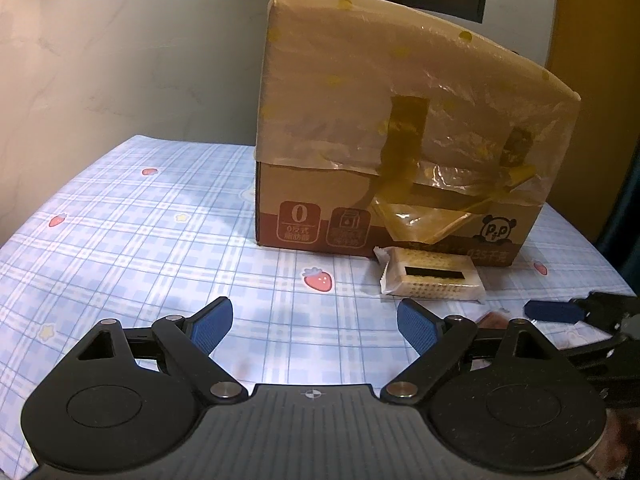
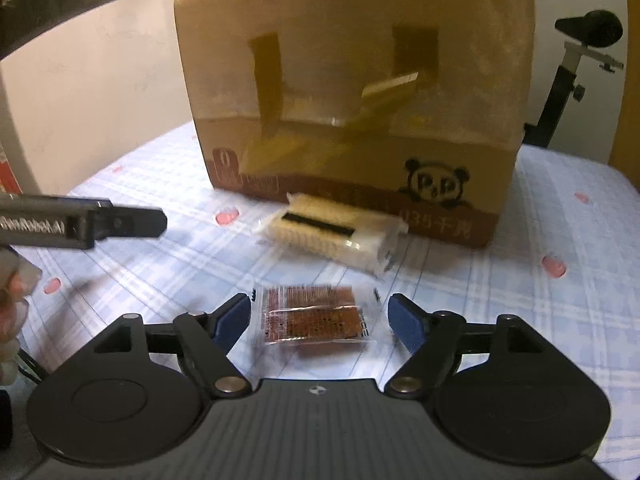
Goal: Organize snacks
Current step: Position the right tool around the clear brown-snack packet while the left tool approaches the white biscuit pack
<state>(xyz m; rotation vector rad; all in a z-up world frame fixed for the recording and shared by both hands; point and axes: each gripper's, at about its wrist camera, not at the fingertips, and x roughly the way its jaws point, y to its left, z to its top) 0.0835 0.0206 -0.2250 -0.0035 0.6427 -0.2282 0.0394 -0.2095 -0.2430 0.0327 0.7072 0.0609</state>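
Note:
A cream wafer snack in clear wrap (image 1: 432, 277) lies on the tablecloth against the front of a cardboard box (image 1: 400, 120); it also shows in the right wrist view (image 2: 332, 236). A brown snack packet in clear wrap (image 2: 314, 314) lies flat between my right gripper's (image 2: 320, 318) open fingers, which stand on either side of it without touching. My left gripper (image 1: 314, 322) is open and empty over bare cloth, left of the wafer. Its finger shows in the right wrist view (image 2: 128, 222).
The box (image 2: 352, 92) is draped in yellowish plastic with tape strips and stands at the back of the table. The blue plaid strawberry tablecloth (image 1: 140, 220) covers the table. A black stand (image 2: 568, 68) rises behind the table at the right. A wall lies behind.

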